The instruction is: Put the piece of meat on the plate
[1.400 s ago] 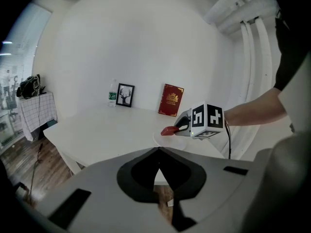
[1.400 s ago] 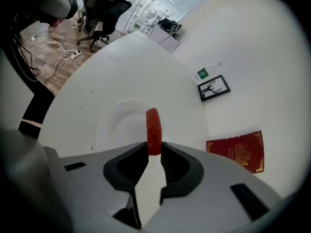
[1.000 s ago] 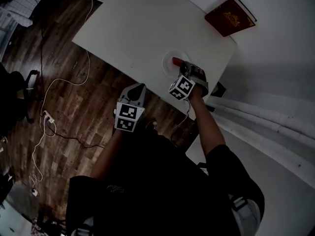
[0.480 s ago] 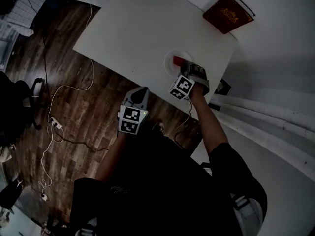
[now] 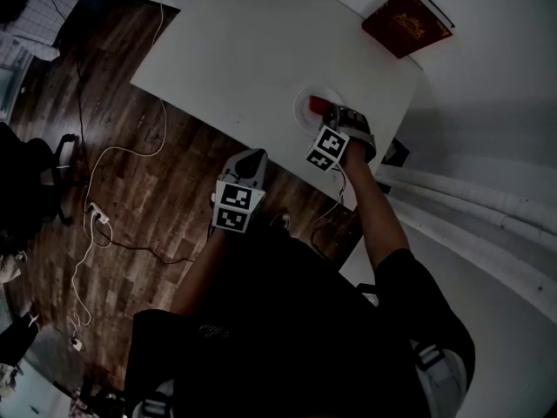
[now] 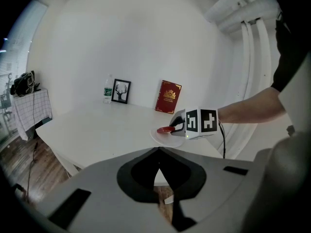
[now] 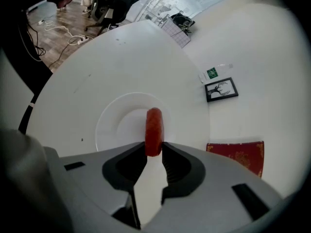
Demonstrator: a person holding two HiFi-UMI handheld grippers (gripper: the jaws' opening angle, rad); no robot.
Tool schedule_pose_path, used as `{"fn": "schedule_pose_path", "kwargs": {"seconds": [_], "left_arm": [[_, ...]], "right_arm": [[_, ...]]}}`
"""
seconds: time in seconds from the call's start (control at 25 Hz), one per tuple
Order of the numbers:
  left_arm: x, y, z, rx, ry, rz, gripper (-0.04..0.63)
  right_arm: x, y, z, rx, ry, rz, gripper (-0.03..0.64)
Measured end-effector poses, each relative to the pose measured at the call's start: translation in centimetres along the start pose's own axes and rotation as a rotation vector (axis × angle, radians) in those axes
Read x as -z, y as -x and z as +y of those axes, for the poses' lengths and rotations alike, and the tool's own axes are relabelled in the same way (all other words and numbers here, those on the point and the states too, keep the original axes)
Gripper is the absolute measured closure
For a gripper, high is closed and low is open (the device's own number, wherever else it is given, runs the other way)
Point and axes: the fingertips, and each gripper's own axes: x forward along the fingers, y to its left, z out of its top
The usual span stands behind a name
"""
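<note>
1. My right gripper [image 7: 154, 152] hangs over the plate [image 7: 109, 130] and points steeply down at it.
2. Its jaws have just been opening a little, yet the piece of meat [image 7: 154, 125] sits between their tips. The gap is narrow, and both pads lie against the flat sides of the red slice.
3. The meat stands on edge and sticks out past the tips, over the middle of the plate. From the left gripper view it looks just above the plate, and I cannot tell whether its underside touches.
4. The plate lies on the white table [image 7: 92, 57], close to the table edge on my side.
5. My left gripper [image 6: 158, 150] is well apart from the plate, drawn back on my side of it, past the table edge and above the wooden floor [image 5: 130, 190]. Its jaws are pressed together with nothing between them.
6. Beyond the plate, at the far wall, stands a red book [image 7: 238, 157]. A framed picture [image 7: 221, 90] and a bottle [image 7: 214, 73] stand further from the plate along that wall.
</note>
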Motion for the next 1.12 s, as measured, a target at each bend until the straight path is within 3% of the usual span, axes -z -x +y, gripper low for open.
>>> {"fn": "schedule_pose_path", "kwargs": {"seconds": [0.6,1.12], "left_arm": [[0.9,0.9,1.2,-0.020,0.007,0.002,0.592],[1.5,0.9,1.5,-0.035,0.012,0.017,0.592]], "right_arm": [[-1.0,-0.3,1.0,-0.075,-0.104,-0.026,0.479],[-1.0,-0.1,0.4,-0.127,-0.118,-0.077,0.453]]}}
